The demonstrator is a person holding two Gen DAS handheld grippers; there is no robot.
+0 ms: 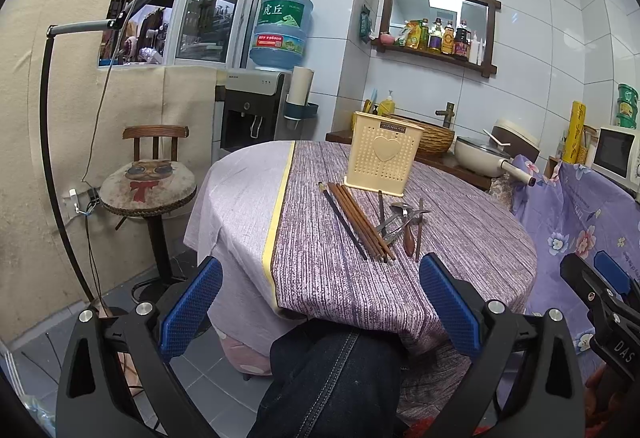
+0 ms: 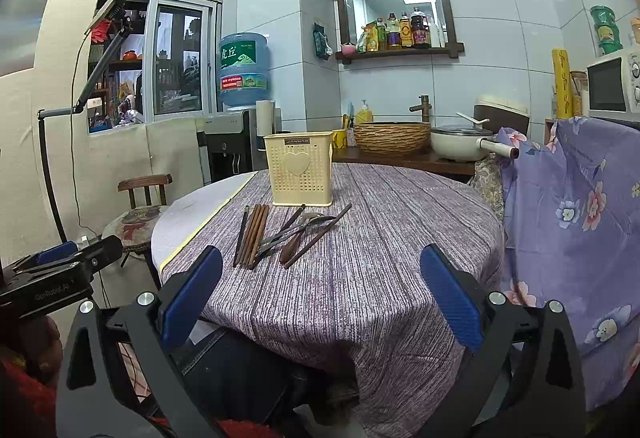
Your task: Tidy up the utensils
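Tablecloth [image 2: 380, 258] with utensils [image 2: 288, 234], seemingly well beyond both empty, spread-apart tools [image 1: 320, 302] [image 2: 320, 298].

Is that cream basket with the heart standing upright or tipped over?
Upright. The cream basket stands flat on its base on the purple tablecloth, open top upward. The chopsticks lie in front, outside it.

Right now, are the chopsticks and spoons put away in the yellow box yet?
Not yet. Nothing looks done: the chopsticks and the spoons lie loose on the tablecloth in front of the yellow holder, and nothing pokes out of its top. Nothing is in hand: the left gripper and right gripper are both open and empty. Everything is left to do.
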